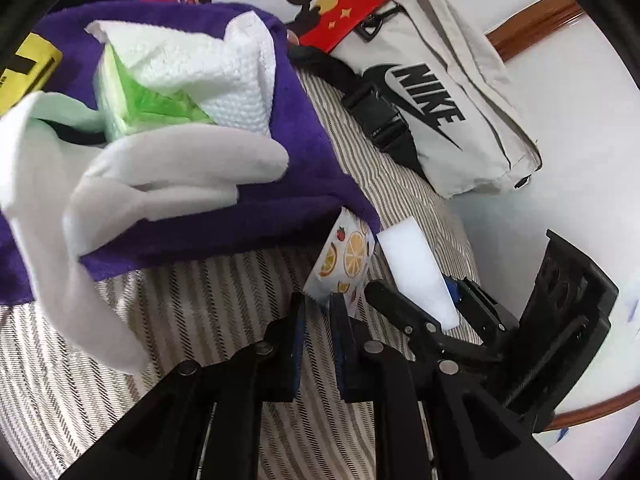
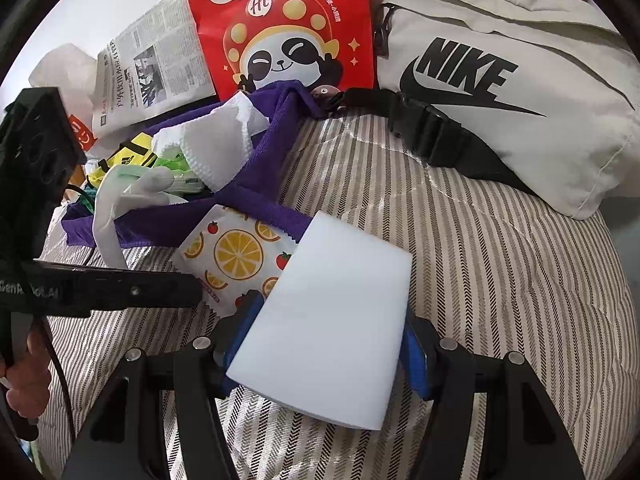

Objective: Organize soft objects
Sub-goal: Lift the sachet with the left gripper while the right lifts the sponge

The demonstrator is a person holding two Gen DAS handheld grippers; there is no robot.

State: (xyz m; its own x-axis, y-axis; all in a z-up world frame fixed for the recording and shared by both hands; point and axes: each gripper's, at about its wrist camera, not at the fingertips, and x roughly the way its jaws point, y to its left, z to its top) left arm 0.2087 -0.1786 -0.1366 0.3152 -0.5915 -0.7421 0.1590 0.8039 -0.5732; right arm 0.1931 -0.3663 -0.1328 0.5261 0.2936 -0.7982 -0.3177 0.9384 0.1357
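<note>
- Right now my right tongs (image 2: 332, 344) clamp one white sponge (image 2: 332, 328) over the striped cloth (image 2: 500, 280).
- My left tongs (image 1: 318, 320), nearly closed, pinch one fruit-print packet (image 1: 344, 258) beside one purple towel (image 1: 248, 216).

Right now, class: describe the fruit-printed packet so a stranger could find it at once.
Start at the striped cloth, below the purple towel. The packet lies between the towel and the white sponge block; only it shows orange slices and strawberries.

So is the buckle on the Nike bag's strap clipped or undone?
Clipped: the black buckle on the Nike bag shows both halves joined, in both views.
</note>
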